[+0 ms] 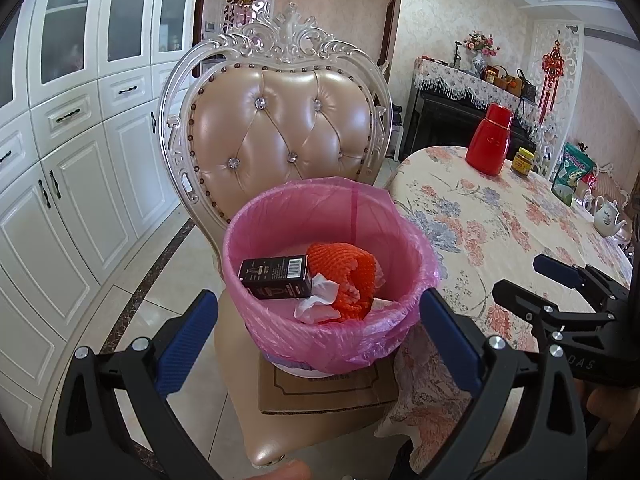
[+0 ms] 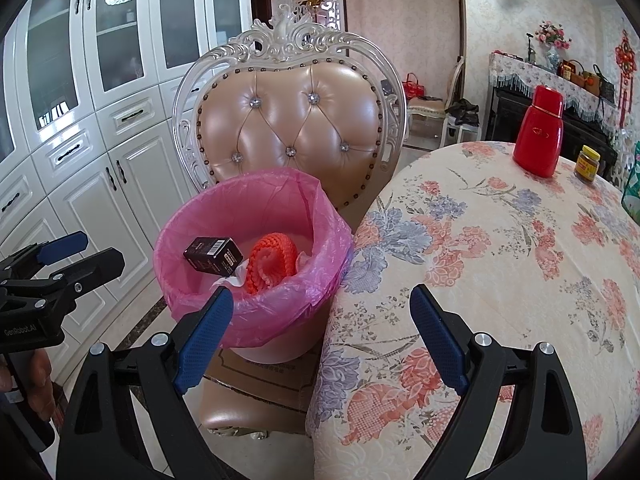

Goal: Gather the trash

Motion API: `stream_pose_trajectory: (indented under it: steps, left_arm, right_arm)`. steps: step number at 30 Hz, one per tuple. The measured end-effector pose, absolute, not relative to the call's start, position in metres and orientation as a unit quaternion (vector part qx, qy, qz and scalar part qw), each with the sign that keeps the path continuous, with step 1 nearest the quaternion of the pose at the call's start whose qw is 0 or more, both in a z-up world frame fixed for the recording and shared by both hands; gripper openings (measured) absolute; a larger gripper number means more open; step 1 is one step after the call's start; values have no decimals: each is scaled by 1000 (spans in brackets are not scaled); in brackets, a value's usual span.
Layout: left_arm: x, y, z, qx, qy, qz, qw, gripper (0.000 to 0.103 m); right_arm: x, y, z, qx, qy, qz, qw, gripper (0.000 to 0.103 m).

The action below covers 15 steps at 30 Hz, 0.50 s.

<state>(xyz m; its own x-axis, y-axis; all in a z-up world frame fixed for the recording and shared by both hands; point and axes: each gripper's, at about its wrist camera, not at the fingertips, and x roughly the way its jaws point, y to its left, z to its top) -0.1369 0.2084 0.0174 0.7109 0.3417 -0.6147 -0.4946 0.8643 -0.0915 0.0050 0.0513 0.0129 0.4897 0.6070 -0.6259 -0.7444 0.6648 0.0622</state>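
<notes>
A white bin lined with a pink bag [image 1: 280, 216] [image 2: 256, 192] stands on a cardboard sheet on a chair seat. Inside lie a black box [image 1: 276, 276] [image 2: 214, 258], an orange foam net [image 1: 344, 276] [image 2: 272, 260] and white tissue [image 1: 316, 304]. My left gripper [image 1: 318, 312] is open and empty, its fingers on either side of the bin's near rim. My right gripper [image 2: 322, 308] is open and empty, held at the gap between the bin and the table; it also shows in the left wrist view [image 1: 524, 276].
An ornate padded chair [image 1: 280, 128] holds the bin. To the right is a round table with a floral cloth [image 2: 500, 260], bearing a red flask [image 2: 540, 132], a small jar [image 2: 587, 163], a green packet [image 1: 572, 172] and a white teapot [image 1: 606, 216]. White cabinets [image 1: 80, 160] line the left wall.
</notes>
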Motion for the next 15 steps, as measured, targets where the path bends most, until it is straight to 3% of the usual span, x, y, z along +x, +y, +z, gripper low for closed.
stream_pose_trajectory:
  steps: [15]
  left_arm:
    - [-136, 209, 18, -129, 302, 227, 917, 98]
  right_arm:
    - [6, 51, 13, -108, 315, 395, 856, 85]
